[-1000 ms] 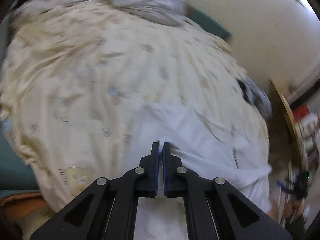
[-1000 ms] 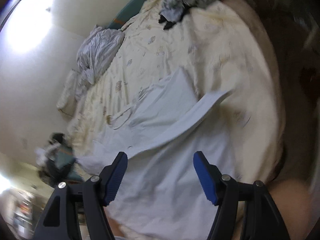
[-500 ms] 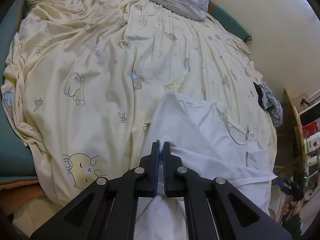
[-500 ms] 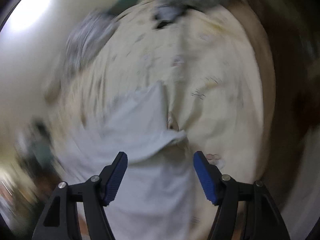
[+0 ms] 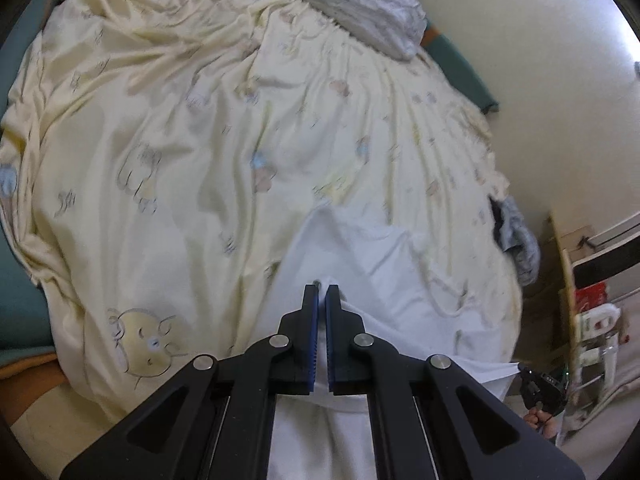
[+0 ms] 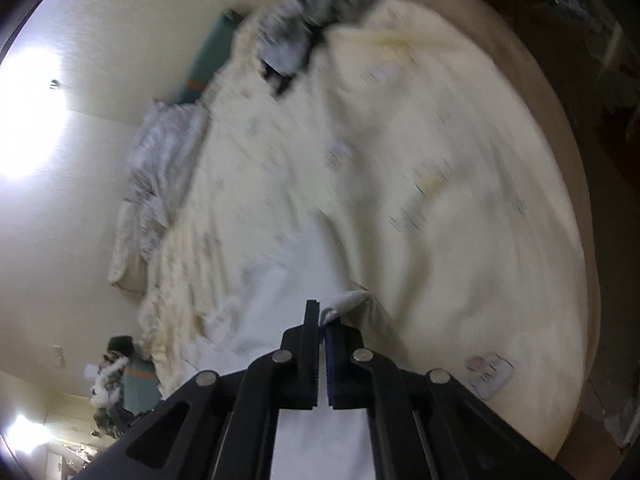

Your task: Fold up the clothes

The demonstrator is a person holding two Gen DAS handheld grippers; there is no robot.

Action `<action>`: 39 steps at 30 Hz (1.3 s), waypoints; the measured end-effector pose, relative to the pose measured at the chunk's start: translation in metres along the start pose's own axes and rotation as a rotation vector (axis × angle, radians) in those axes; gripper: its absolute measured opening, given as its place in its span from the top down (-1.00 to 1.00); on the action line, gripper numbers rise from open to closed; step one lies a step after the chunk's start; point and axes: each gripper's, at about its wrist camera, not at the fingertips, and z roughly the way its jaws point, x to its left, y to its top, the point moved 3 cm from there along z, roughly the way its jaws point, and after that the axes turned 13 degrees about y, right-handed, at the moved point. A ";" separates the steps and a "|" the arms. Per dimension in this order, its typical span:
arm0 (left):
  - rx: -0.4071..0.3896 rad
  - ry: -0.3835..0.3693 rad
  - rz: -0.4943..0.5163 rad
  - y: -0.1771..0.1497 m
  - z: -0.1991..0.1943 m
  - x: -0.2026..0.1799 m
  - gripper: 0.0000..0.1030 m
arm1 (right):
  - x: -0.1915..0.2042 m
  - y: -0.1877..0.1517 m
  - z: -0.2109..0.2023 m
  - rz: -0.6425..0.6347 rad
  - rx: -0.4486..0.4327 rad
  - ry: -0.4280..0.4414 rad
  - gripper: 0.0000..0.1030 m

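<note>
A white garment point(image 5: 384, 276) lies crumpled on a pale yellow bedsheet point(image 5: 180, 140) printed with cartoon bears. In the left wrist view my left gripper point(image 5: 322, 290) is shut, its blue pads pinching an edge of the white cloth. The right wrist view shows the same white garment point(image 6: 288, 280) stretching away across the bedsheet point(image 6: 460, 184). My right gripper point(image 6: 319, 307) is shut there on a folded corner of the white cloth, which pokes out to the right of the fingertips. That view is motion-blurred.
A crumpled grey cloth point(image 5: 360, 4) lies at the far end of the bed, also seen as grey cloth point(image 6: 160, 168) by the wall. A dark grey garment point(image 5: 516, 240) hangs at the bed's right edge. Shelves with bottles point(image 5: 592, 320) stand beside the bed.
My right gripper's jaws, wide apart before, have come together on a corner of the white garment. The left gripper has kept its pinch on the cloth and rolled slightly.
</note>
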 end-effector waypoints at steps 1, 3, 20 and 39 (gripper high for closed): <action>-0.008 -0.014 -0.010 0.005 -0.003 -0.003 0.95 | 0.008 0.004 -0.002 -0.009 -0.020 0.011 0.96; -0.026 -0.038 -0.025 0.016 -0.009 -0.009 0.95 | 0.023 0.013 -0.005 -0.027 -0.055 0.027 0.96; 0.098 0.154 0.023 0.083 0.114 -0.030 0.91 | -0.023 0.065 0.073 0.035 0.005 -0.131 0.95; 0.081 0.056 0.423 -0.030 0.051 -0.082 -0.69 | 0.077 -0.042 0.111 -0.408 0.288 -0.145 -0.18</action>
